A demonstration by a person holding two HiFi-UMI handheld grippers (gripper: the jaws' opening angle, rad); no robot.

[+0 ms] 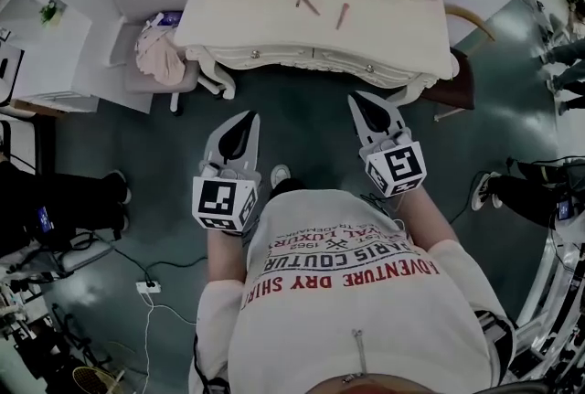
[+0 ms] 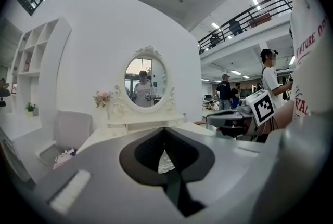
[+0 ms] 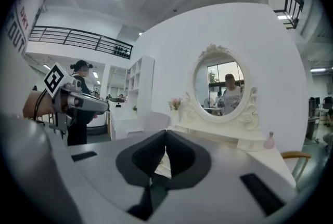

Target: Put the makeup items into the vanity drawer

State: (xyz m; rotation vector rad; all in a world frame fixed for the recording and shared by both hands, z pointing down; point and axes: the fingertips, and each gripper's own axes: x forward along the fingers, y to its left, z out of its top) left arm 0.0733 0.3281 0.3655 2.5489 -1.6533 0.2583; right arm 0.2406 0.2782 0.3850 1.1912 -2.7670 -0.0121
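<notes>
White tee (image 1: 356,328) — grey left claw (image 1: 247,120)

Right gripper (image 3: 166,134) faces the vanity (image 3: 213,125).
Its jaws meet empty at lower centre; the oval mirror (image 3: 222,82) sits right of centre.

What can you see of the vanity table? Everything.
Cream-white vanity table, ornate carved wood by the look, standing against the white wall. Oval mirror in a scrolled frame on top. Curved front drawers with small knobs, all shut. On its top lie three slim pink sticks; a small pink bottle stands at its right corner.
</notes>
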